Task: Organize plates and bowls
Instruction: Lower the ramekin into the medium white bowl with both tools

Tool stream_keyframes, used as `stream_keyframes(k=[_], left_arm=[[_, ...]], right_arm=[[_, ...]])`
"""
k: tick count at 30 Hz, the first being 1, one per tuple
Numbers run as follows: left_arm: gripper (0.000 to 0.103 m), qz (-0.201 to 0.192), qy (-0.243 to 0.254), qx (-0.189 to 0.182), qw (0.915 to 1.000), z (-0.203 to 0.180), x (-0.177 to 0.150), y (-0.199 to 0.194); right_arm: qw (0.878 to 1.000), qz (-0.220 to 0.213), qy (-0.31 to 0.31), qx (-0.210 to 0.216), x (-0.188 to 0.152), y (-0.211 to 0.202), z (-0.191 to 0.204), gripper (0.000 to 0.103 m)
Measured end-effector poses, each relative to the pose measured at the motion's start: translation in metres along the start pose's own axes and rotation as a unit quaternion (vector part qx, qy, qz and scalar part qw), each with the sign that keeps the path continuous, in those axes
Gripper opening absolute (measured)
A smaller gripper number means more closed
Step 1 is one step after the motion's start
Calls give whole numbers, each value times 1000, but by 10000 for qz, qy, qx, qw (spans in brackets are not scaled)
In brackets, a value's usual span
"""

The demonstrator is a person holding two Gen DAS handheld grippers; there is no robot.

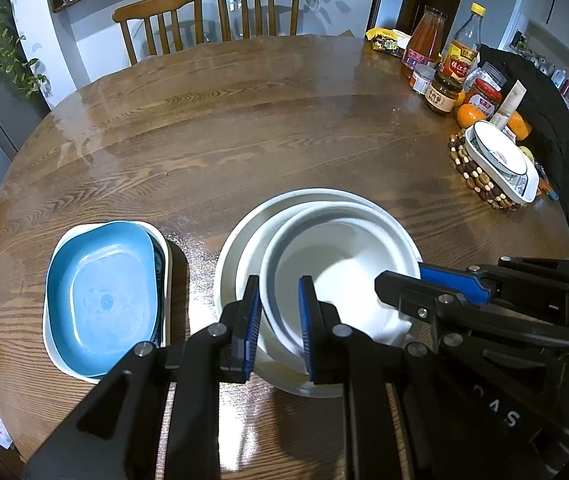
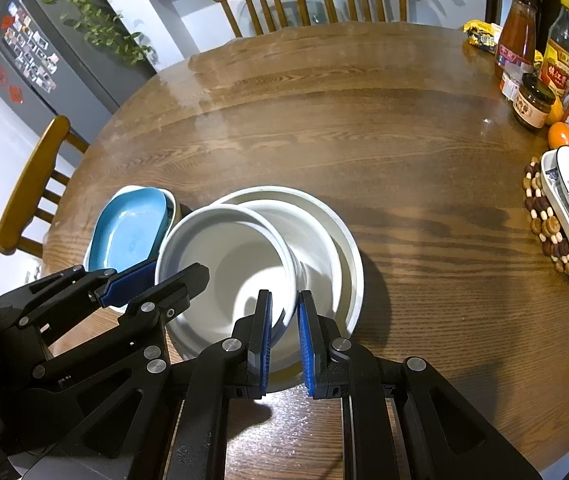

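The white bowl (image 1: 336,272) sits tilted inside a wider white bowl (image 1: 240,236) near the bench's (image 1: 244,128) front edge. Both claws grip it: the left claw (image 1: 280,320) pinches its near-left rim between blue pads, the right claw (image 2: 285,332) clamps the opposite rim. Just to the left, apart from the bowls, a blue dish (image 1: 104,292) lies nested in a white dish (image 1: 54,344). Well off to the right, a stack of plates (image 1: 500,160) rests on a beaded trivet (image 1: 472,176), with jars and bottles (image 1: 444,68) and oranges (image 1: 468,116) beyond. Wooden chairs (image 1: 212,12) stand at the far side.
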State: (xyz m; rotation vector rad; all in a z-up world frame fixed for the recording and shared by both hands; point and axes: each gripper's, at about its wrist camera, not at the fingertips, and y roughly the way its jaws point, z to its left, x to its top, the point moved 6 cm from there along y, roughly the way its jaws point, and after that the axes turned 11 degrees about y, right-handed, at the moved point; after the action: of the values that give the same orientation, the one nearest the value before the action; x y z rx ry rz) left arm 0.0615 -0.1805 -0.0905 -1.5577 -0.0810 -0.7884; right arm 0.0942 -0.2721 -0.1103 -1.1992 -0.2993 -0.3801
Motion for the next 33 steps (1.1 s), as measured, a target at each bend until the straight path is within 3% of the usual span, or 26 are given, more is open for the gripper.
stream_keyframes(k=[33], left_arm=[[15,171,-55,-89,9998,2,1,14]], right_arm=[[9998,189,54,-53,4,10,-5,16]])
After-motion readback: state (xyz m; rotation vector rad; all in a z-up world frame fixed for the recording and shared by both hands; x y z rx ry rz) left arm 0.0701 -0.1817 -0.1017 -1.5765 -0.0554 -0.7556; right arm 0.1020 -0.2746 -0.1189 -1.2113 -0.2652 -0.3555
